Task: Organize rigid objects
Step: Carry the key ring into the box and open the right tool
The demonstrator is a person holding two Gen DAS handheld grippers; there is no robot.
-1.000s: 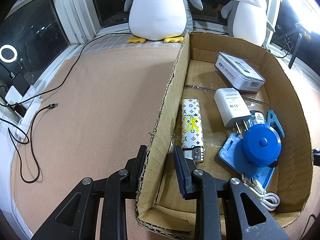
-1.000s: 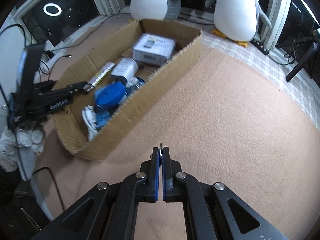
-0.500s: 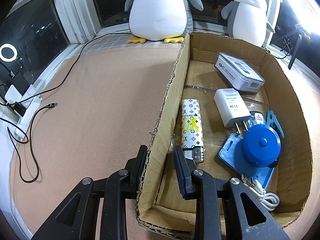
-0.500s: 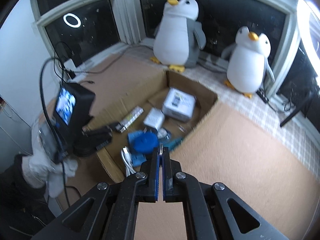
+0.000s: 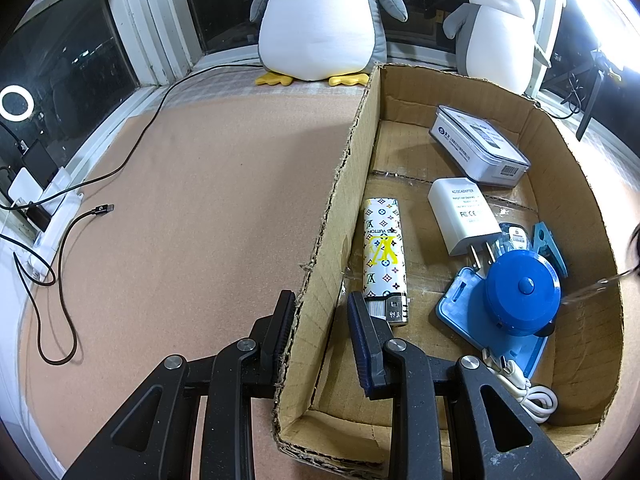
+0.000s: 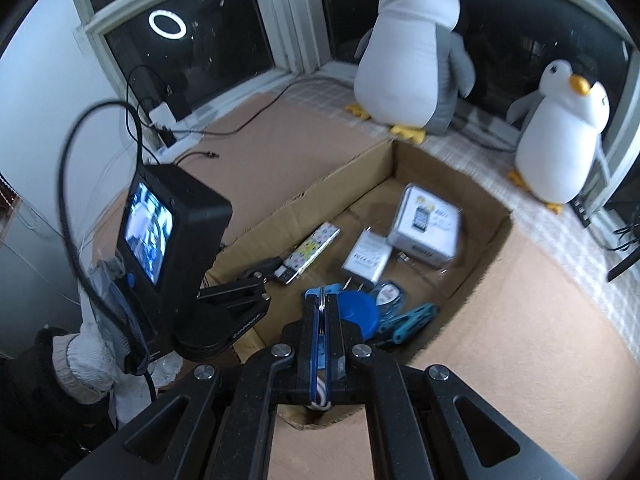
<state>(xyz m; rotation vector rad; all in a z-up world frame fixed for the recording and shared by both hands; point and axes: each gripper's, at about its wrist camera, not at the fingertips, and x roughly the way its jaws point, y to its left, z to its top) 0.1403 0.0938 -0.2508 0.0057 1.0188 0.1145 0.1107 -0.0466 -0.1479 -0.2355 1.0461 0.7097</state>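
Note:
An open cardboard box (image 5: 340, 200) on the tan carpet holds a patterned lighter (image 5: 384, 248), a white charger plug (image 5: 460, 212), a white boxed item (image 5: 480, 144), a blue round device (image 5: 520, 292), a teal clip (image 5: 548, 244) and a white cable (image 5: 528, 392). My left gripper (image 5: 320, 312) stands open astride the box's left wall, one finger outside and one inside by the lighter. My right gripper (image 6: 322, 300) is shut on a thin metal ring (image 6: 322, 290), hovering over the box's (image 6: 320, 184) near end above the blue device (image 6: 356, 312).
Two plush penguins (image 5: 320, 20) (image 5: 500, 24) sit by the window behind the box. Black cables (image 5: 60, 280) and a power strip (image 5: 48, 216) lie on the carpet at the left. A gloved hand (image 6: 84, 356) holds the left gripper's handle and camera (image 6: 160, 232).
My right gripper, still shut on the ring, has risen from the carpet beside the box and come over the box's near end. The left gripper has not moved.

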